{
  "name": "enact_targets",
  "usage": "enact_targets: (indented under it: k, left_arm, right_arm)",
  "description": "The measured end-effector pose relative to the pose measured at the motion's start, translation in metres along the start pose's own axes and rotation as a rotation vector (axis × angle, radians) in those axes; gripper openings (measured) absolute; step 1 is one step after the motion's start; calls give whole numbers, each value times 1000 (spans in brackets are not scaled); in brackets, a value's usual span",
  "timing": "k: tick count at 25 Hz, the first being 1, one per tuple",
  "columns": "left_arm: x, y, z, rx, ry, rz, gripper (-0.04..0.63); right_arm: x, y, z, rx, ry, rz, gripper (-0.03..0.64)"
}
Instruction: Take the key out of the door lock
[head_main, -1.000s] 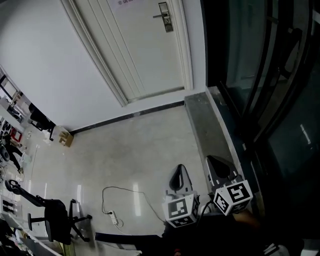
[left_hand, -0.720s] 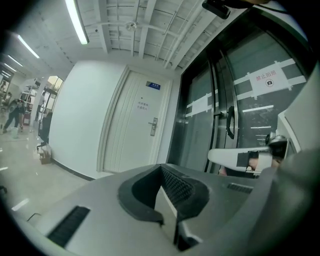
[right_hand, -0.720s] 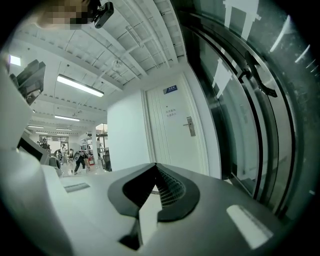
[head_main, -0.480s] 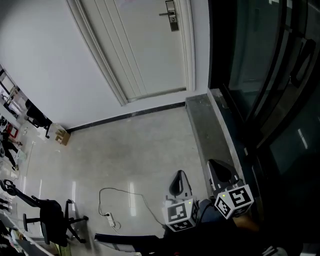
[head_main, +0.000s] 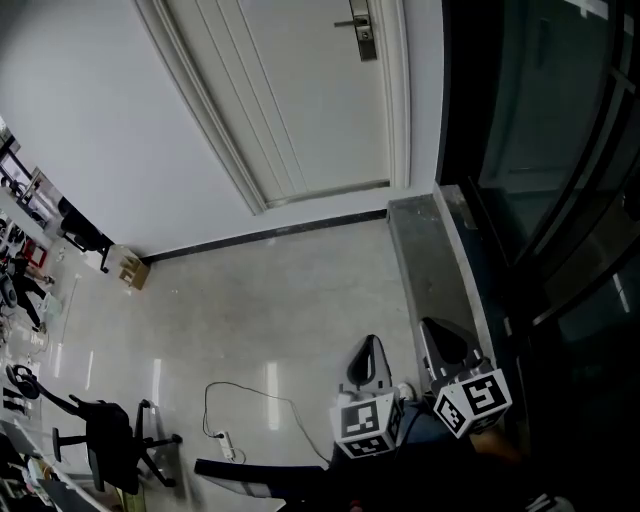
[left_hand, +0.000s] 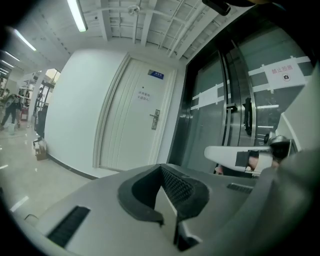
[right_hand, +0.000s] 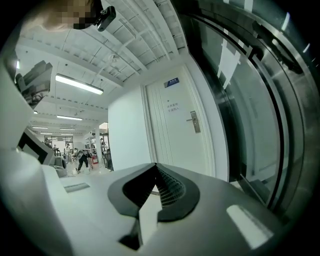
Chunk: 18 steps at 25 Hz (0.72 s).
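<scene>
The white door (head_main: 300, 100) stands shut across the floor, with a metal lock plate and lever handle (head_main: 364, 30) near its right edge. The same lock plate (left_hand: 155, 119) shows small in the left gripper view, and the lock plate (right_hand: 194, 121) is also small in the right gripper view. No key can be made out at this distance. My left gripper (head_main: 367, 360) and right gripper (head_main: 445, 345) are held low and side by side, far from the door. The left gripper (left_hand: 167, 187) has its jaws together on nothing, and so does the right gripper (right_hand: 152, 192).
A dark glass wall (head_main: 540, 150) runs along the right, with a grey stone ledge (head_main: 430, 260) at its foot. A cable with a power strip (head_main: 228, 435), an office chair (head_main: 105, 440) and a cardboard box (head_main: 130, 272) are on the floor to the left. People (right_hand: 82, 159) stand far off.
The head view has shifted, so the door and its lock plate sit further right in the frame. Both grippers stay low, side by side and shut.
</scene>
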<state>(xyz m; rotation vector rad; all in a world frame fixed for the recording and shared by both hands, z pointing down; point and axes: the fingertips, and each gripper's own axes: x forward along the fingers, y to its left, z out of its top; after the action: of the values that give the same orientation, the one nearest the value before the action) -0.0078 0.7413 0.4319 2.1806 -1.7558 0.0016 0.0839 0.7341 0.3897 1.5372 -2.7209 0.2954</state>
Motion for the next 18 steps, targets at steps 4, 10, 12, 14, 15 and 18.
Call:
enact_targets:
  k: [4, 10, 12, 14, 15, 18]
  left_arm:
    - [48, -2, 18, -6, -16, 0, 0]
    - [113, -16, 31, -6, -8, -18, 0]
    - [129, -19, 32, -13, -8, -22, 0]
    - [142, -20, 33, -19, -4, -21, 0]
    - [148, -19, 33, -22, -1, -18, 0]
    - [165, -13, 34, -27, 4, -2, 0]
  right_arm:
    - [38, -30, 15, -15, -10, 15, 2]
    - [80, -67, 31, -65, -18, 75, 2]
    - [90, -80, 32, -65, -20, 70, 2]
    - [101, -92, 32, -64, -16, 63, 2]
    - [106, -96, 32, -64, -13, 63, 2]
    - [121, -106, 31, -61, -6, 71, 2]
